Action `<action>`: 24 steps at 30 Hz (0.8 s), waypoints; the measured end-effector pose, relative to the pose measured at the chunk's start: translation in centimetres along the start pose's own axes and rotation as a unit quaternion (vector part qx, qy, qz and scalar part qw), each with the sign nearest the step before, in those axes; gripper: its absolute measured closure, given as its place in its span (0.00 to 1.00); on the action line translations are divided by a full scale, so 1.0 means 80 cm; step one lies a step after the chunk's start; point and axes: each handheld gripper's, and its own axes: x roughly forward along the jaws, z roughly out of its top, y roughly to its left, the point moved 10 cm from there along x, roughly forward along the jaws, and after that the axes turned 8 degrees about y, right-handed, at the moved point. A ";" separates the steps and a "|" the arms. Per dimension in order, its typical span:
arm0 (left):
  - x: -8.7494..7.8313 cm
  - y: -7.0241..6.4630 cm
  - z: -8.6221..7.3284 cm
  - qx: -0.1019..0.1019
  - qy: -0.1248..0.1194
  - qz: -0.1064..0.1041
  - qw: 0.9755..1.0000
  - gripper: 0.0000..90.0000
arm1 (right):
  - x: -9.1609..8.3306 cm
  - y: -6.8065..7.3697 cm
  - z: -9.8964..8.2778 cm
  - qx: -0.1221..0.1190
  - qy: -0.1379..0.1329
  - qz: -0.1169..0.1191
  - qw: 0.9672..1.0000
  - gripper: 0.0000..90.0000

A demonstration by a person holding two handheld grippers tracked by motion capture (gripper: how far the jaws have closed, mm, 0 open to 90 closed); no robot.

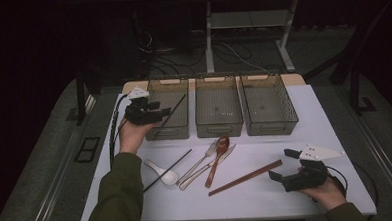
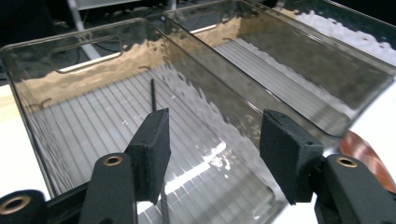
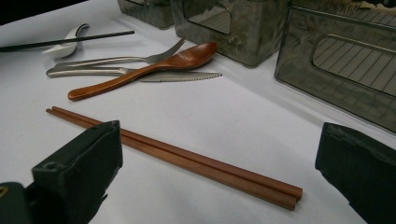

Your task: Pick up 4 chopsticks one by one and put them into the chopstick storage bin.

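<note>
My left gripper [image 1: 163, 113] [image 2: 215, 128] hovers over the left bin [image 1: 178, 81] [image 2: 70, 126], jaws open. A thin black chopstick [image 1: 175, 108] [image 2: 153, 95] slants into that bin, running just beside the left jaw; I cannot tell if it touches the pad. My right gripper [image 1: 281, 164] [image 3: 222, 140] is open low over the table's right front, its jaws on either side of the near end of a pair of brown wooden chopsticks [image 1: 247, 177] [image 3: 187, 158]. Nothing is held between those jaws.
The middle bin [image 1: 219, 123] and right bin [image 1: 273, 127] stand beside the left one. On the white table [image 1: 314, 120] lie a second black chopstick [image 1: 169, 168], a white spoon [image 1: 165, 176], a fork [image 1: 202, 162], a wooden spoon [image 1: 217, 157] and a knife [image 1: 209, 169].
</note>
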 end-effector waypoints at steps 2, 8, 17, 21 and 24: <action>-0.006 -0.003 -0.001 0.004 -0.004 -0.002 1.000 0.45 | 0.001 0.000 0.000 -0.001 0.000 0.000 1.000 0.01; -0.022 -0.013 -0.003 0.009 -0.013 -0.014 1.000 0.42 | 0.002 0.002 0.000 -0.002 0.001 0.007 1.000 0.01; -0.026 -0.037 -0.023 0.018 -0.005 -0.035 0.999 0.34 | 0.008 0.002 -0.001 -0.013 0.007 0.026 1.000 0.01; -0.027 -0.049 -0.033 0.024 -0.005 -0.043 0.999 0.30 | 0.011 0.000 -0.001 -0.015 0.010 0.028 0.999 0.01; -0.030 -0.055 -0.039 0.027 -0.009 -0.040 0.999 0.26 | 0.011 -0.002 0.003 -0.010 0.004 0.030 0.999 0.01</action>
